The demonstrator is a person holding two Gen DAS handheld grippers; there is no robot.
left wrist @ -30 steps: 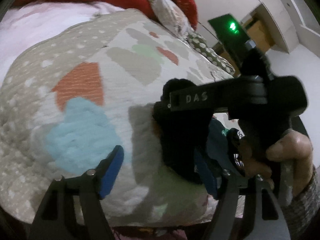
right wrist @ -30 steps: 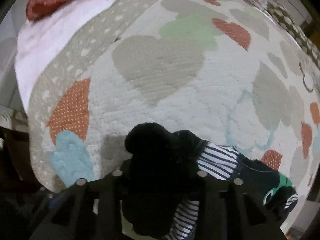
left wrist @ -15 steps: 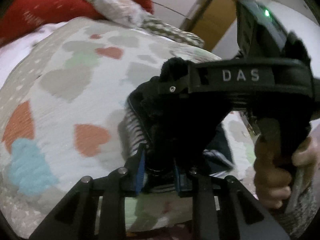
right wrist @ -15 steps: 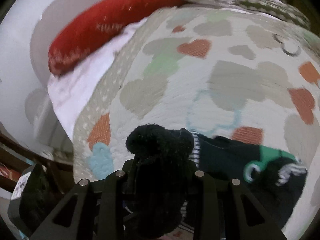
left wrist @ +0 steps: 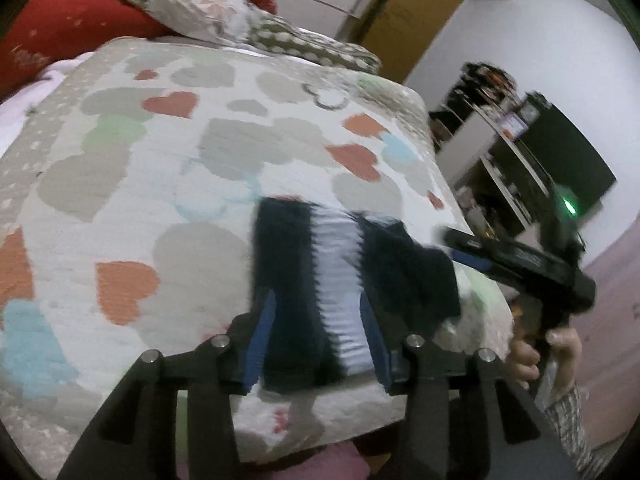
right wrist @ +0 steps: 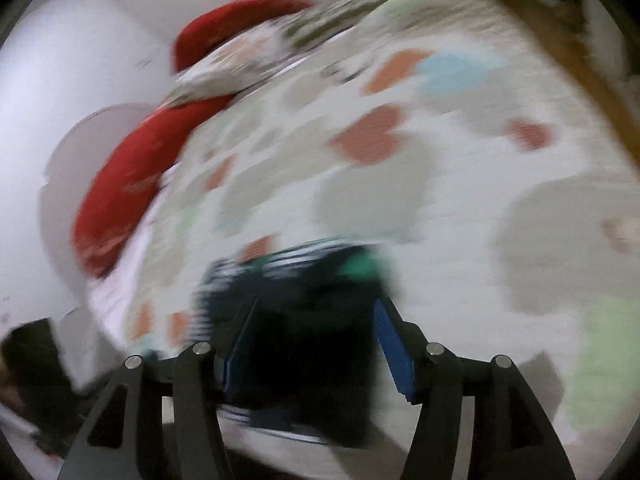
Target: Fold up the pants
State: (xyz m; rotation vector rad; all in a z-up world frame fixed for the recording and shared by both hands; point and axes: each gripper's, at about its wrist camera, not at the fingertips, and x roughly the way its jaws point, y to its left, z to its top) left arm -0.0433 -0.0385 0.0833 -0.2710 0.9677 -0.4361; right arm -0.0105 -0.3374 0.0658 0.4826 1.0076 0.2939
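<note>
The pants (left wrist: 304, 280) are dark navy with a white striped panel and lie on the heart-patterned quilt (left wrist: 160, 168) near the bed's front edge. My left gripper (left wrist: 316, 344) is open, its blue pads on either side of the near end of the pants. The right gripper (left wrist: 520, 264) shows at the right of the left wrist view, beside the pants' right edge. In the blurred right wrist view my right gripper (right wrist: 312, 348) is open with the dark pants (right wrist: 296, 320) between its blue pads; a green patch shows on the cloth.
Red pillows (left wrist: 60, 28) and a patterned pillow (left wrist: 200, 12) lie at the head of the bed. A wooden door (left wrist: 416, 12) and dark shelves (left wrist: 520, 152) stand beyond the bed's right side. The bed's front edge (left wrist: 320, 428) is just below my left gripper.
Both grippers were shut on the pants half a second ago; both have now opened. The pants have been spread flatter on the quilt, and the right gripper has swung off to the right.
</note>
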